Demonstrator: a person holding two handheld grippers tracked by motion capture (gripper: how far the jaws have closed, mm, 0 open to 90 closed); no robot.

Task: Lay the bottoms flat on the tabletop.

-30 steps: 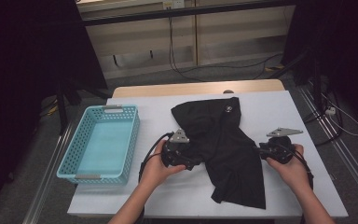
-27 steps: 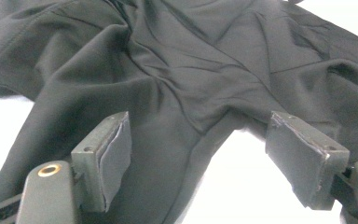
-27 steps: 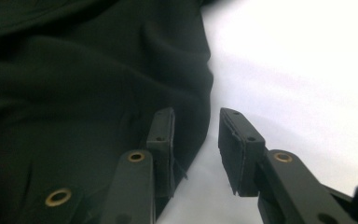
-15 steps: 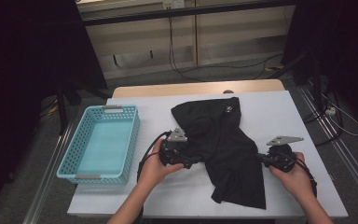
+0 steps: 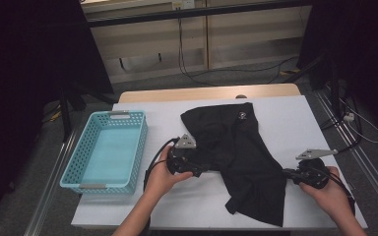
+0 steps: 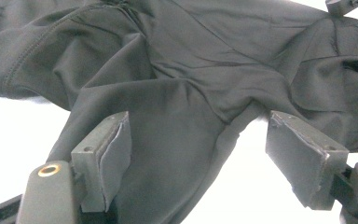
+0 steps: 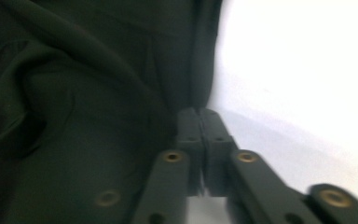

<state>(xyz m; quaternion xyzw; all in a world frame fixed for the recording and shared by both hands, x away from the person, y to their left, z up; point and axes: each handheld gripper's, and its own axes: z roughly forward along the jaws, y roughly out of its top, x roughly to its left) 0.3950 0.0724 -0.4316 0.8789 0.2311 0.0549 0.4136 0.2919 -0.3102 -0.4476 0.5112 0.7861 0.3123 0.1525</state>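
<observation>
High view has the black garment spread crumpled across the middle of the white bench, with the teal basket sitting empty off to its left; looks like the job is folding or straightening the thing, maybe for the basket (my guess).

Biggest risk as I see it: the right gripper is pinching right at the garment's edge; its fingers have just been closing and sit pressed together where the hem meets the bench, and I honestly can't tell from the right gripper view how much fabric is between them, if any. If it's only a sliver of hem, any pull sideways could slip it free and the cloth flops back; a hard tug could also drag the whole garment, since the other side isn't clamped.

The left gripper is wide open, fingers standing either side of a fold without squeezing; one pad rests on the fabric, the other over bare bench just beside the cloth's edge. If it closes there, it could bunch two layers instead of one edge.
</observation>
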